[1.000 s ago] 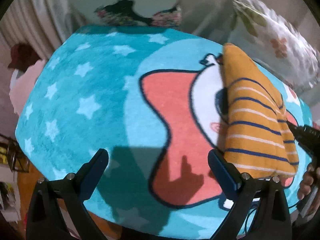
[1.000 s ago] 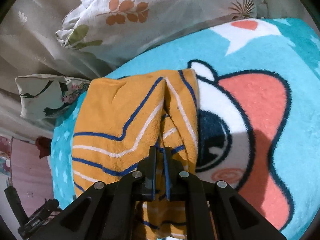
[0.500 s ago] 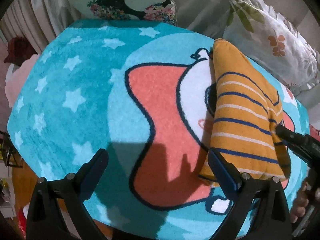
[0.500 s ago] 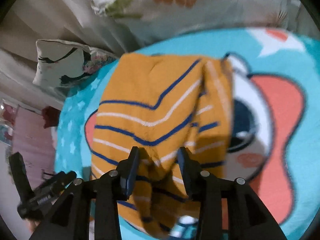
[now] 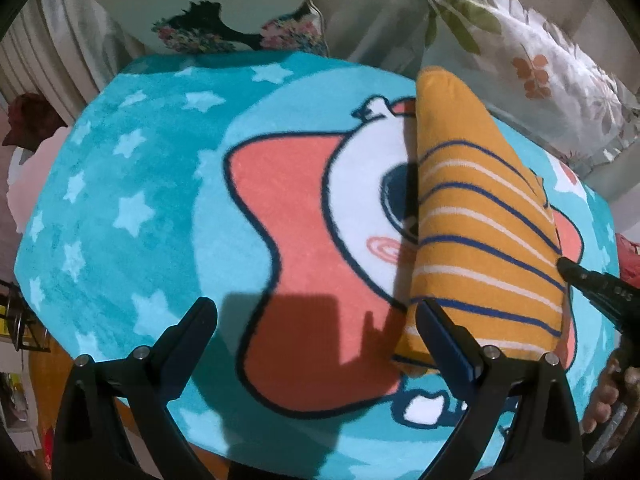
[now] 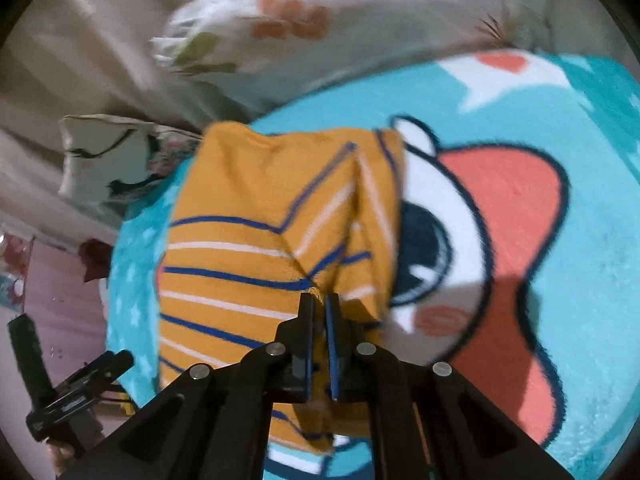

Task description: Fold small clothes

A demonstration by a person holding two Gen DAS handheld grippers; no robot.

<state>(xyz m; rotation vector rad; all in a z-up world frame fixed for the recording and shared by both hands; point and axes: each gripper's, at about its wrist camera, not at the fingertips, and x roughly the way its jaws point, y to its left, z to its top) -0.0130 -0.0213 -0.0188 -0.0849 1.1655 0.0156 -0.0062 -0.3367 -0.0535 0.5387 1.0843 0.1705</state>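
Garment (image 6: 248,248): soft, light, floppy knit at blanket (image 5: 132,216) right edge; your right gripper (image 6: 319,300) pinches its fold; left gripper (image 5: 316,316) wide, empty. Grip hems.

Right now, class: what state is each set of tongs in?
Left tongs: open, holding nothing.
Right tongs: closed on the orange striped garment.

A home bedroom: a plush turquoise cartoon blanket (image 5: 132,216) with stars covers a bed, pillows in leaf-printed (image 5: 532,72) and floral cases (image 5: 224,8) lie along its far edge, and pale curtains (image 6: 80,56) hang behind them.
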